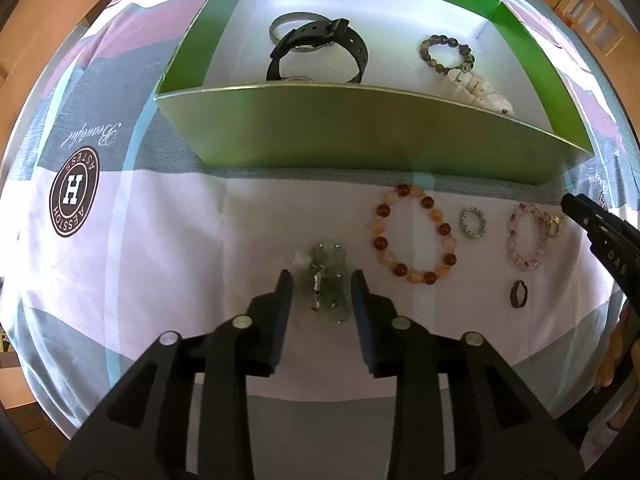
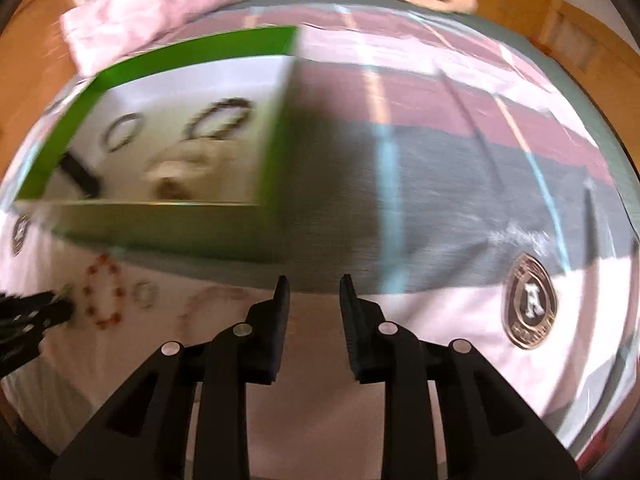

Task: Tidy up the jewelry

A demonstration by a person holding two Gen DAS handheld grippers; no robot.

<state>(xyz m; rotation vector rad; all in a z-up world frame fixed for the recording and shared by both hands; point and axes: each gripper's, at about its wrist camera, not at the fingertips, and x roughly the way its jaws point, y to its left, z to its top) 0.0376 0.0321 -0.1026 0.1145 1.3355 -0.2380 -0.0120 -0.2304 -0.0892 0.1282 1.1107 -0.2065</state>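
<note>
A patterned bedsheet in pink, grey and white blocks covers the bed beneath me, with round brown logo badges printed on it. On it sits one green box with a white floor, open at the top. Inside I count four pieces: a black strap watch lying over a silver bangle, a dark beaded bracelet to their right, and a white chunky-stone bracelet touching that one near the box's front wall.

In front of the box, loose on the sheet, I count six pieces. The largest is an orange-and-red beaded bracelet. To its right lies a pink beaded bracelet, with a small pale metal piece touching its far side that I cannot make out. Between the two bracelets sits a small crystal ring, and nearer me a dark ring.

My left tool has its fingers apart, one on each side of a pale green beaded bracelet with a silver clasp, not closed on it.

My right tool also has its fingers apart, holding nothing, over the sheet to the right of the box; that view is blurred.
</note>
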